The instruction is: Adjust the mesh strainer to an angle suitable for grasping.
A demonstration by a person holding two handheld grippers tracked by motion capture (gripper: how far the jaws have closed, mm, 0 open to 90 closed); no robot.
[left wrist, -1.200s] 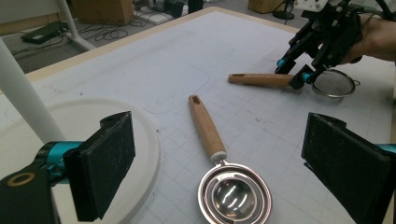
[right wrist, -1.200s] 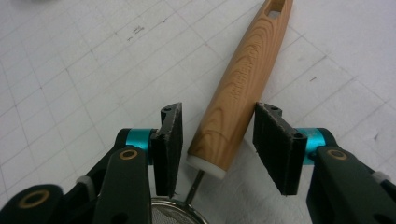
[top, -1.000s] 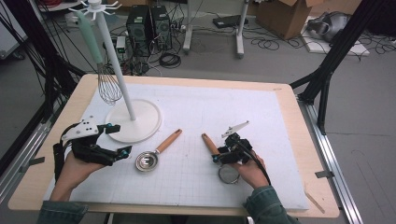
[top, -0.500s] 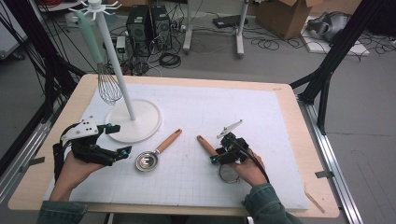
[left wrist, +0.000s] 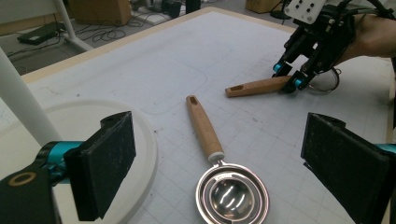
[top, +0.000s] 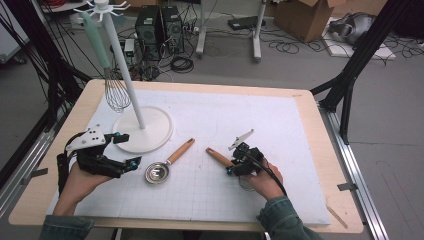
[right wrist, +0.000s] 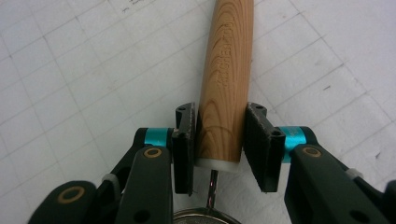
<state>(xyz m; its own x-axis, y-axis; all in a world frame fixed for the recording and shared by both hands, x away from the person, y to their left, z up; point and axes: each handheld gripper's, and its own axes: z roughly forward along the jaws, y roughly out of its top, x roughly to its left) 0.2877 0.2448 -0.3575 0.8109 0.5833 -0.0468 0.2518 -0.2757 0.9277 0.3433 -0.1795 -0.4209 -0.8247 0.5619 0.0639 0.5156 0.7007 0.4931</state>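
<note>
A wooden table (top: 60, 165) covered by a white gridded mat (top: 215, 120) is seen from above, with a person's two forearms entering from the bottom edge.

The right gripper (top: 231, 170) sits near the middle of the mat, a little right of centre, held low. In the right gripper view, its black fingers (right wrist: 186, 140) are clenched on either side of a light wooden handle (right wrist: 226, 79), close to the end where a white collar meets a thin metal stem. The handle points up and to the left across the mat in the high view (top: 219, 157). Just below the stem, the rim of a round metal part shows, but too little is visible to name the utensil.

The left gripper (top: 131, 150) rests on the left side of the mat, its fingers (left wrist: 105, 163) spread wide apart and grasping nothing. Between them in the left gripper view lies a second utensil, a small metal strainer-like spoon (left wrist: 232, 196) with its own wooden handle, flat on the mat and apart from both fingers. In the high view it lies between the two grippers.

Behind the left gripper stands a white utensil stand (top: 142, 131) with a round base and a tall pole. A wire whisk (top: 116, 92) with a pale green handle hangs from its top.
</note>
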